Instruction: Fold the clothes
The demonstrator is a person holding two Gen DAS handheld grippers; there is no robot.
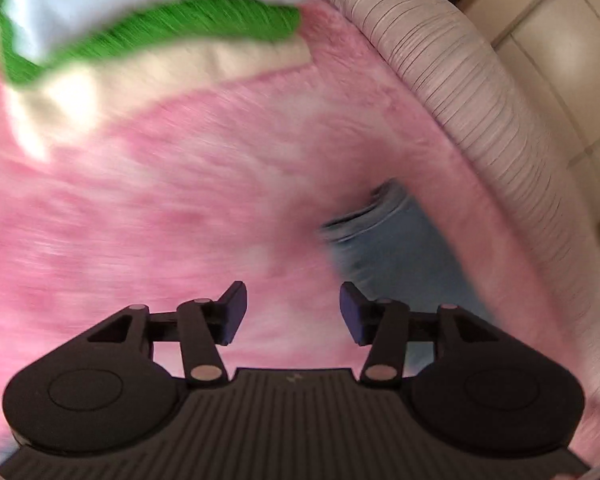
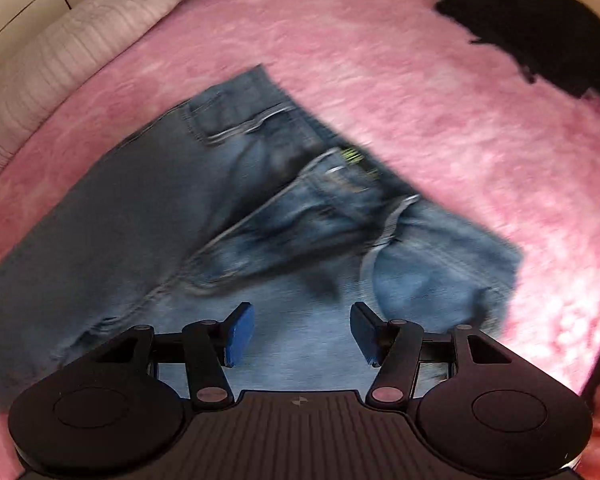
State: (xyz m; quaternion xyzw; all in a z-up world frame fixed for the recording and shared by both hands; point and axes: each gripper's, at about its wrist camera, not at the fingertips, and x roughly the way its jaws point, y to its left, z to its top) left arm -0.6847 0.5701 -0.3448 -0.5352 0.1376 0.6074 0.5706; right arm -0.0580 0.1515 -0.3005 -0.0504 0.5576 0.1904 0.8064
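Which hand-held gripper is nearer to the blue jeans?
Right. The right hand-held gripper hovers open directly over the jeans. The left hand-held gripper, also open, is over pink blanket, the jeans off to its right.

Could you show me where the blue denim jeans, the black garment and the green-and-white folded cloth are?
Blue denim jeans (image 2: 228,200): right wrist view, on the seat area below the back pocket.
Black garment (image 2: 540,32): right wrist view, on its middle, at the upper right.
Green-and-white folded cloth (image 1: 172,28): left wrist view, on its green band.
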